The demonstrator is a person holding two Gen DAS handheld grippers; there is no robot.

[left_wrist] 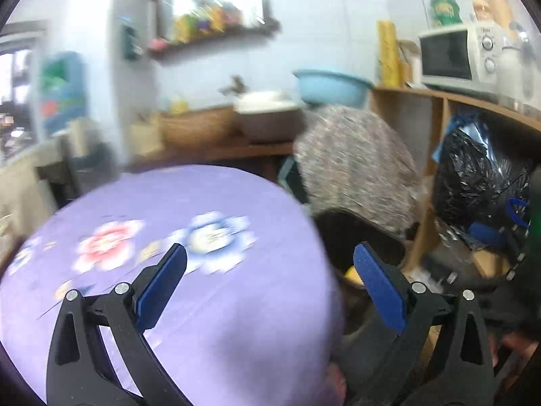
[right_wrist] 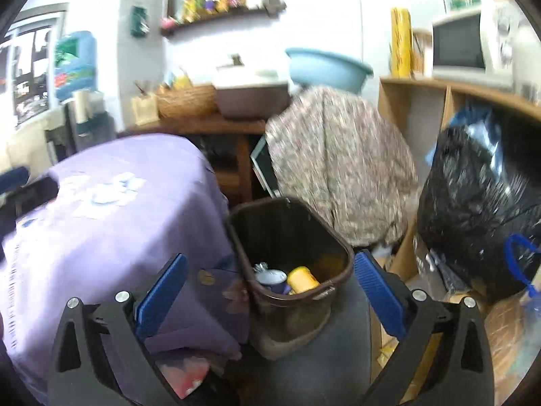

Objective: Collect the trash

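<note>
A brown plastic trash bin stands on the floor beside a table under a purple flowered cloth. Inside the bin lie a yellow cylindrical container and a whitish piece of trash. My right gripper hangs open above the bin's mouth, nothing between its blue pads. My left gripper is open too and holds nothing, over the right edge of the purple tablecloth. In the left wrist view only a dark part of the bin shows, with a yellow bit in it.
Behind the bin stands something draped in a speckled floral cloth. A full black plastic bag sits in a wooden shelf unit at the right, a microwave on top. A blue basin and a wicker basket rest on the back counter.
</note>
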